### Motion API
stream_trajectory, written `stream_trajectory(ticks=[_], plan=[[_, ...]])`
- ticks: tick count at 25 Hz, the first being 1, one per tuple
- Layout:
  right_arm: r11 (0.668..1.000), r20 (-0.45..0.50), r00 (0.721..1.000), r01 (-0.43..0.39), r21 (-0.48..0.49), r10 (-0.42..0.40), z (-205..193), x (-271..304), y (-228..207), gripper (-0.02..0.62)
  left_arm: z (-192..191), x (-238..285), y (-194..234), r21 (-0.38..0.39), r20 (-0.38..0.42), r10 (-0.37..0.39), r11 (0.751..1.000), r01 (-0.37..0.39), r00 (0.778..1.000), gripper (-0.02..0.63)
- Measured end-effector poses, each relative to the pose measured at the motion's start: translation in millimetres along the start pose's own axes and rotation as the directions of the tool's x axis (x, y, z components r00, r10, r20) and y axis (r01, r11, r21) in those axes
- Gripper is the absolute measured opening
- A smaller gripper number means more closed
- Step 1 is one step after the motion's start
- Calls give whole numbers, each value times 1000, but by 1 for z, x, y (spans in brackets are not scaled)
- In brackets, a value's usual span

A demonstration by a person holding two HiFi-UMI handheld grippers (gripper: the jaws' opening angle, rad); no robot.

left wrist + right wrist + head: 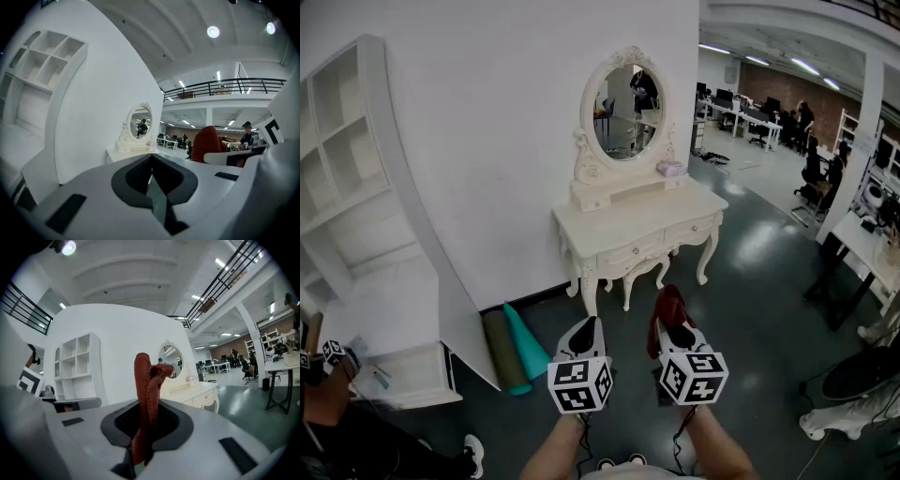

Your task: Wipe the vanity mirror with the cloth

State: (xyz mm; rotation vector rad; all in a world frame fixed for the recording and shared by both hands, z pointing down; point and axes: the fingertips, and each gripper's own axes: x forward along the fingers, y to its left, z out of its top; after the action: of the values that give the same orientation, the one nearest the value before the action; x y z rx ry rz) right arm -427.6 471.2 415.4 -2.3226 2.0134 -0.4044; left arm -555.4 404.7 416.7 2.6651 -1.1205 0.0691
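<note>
No word, number, brand or sign can be read in any view. The cubes riding on the left gripper [588,324] and the right gripper [669,325] carry only black-and-white square markers, patterns rather than letters or digits.

Bright, even indoor lighting from ceiling strip lights [806,66] and round ceiling lamps [213,32]. Soft glare on glossy floor [757,246]. Strong fisheye bending with black corners in both gripper views; near fingers [135,176] slightly blurred.
</note>
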Motion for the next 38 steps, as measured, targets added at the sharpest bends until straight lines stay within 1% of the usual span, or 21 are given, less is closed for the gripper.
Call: stream_trajectory(ticks=[8,12,14,17,21,28,33,38], plan=[[1000,-1,1000,16,5,-16,1,8,4,60,4,3,9,5,1,-15,1000,15,1000,11],[999,-11,1000,26,32,-26,-5,14,7,62,5,5,16,17,9,-25,1000,25,1000,11],[999,-20,999,36,33,-35,-10,15,7,62,4,6,22,5,11,-26,1000,26,1000,11],[998,-37,998,56,41,-55,-17,18,-1,63,-1,14,25,-14,0,-39,999,39,999,11],[994,-44,996,86,66,-83,-21,28,-18,62,-7,31,27,1,-18,-49,999,49,999,11],[990,-46,993,108,90,-104,-16,71,-60,63,-10,88,27,10,-31,-53,999,54,998,11],[993,-41,994,99,71,-97,5,120,-95,63,0,147,26,15,-27,-38,999,38,999,11],[996,-64,996,72,59,-69,25,172,-136,63,13,211,16,13,-22,-18,1000,18,1000,11]])
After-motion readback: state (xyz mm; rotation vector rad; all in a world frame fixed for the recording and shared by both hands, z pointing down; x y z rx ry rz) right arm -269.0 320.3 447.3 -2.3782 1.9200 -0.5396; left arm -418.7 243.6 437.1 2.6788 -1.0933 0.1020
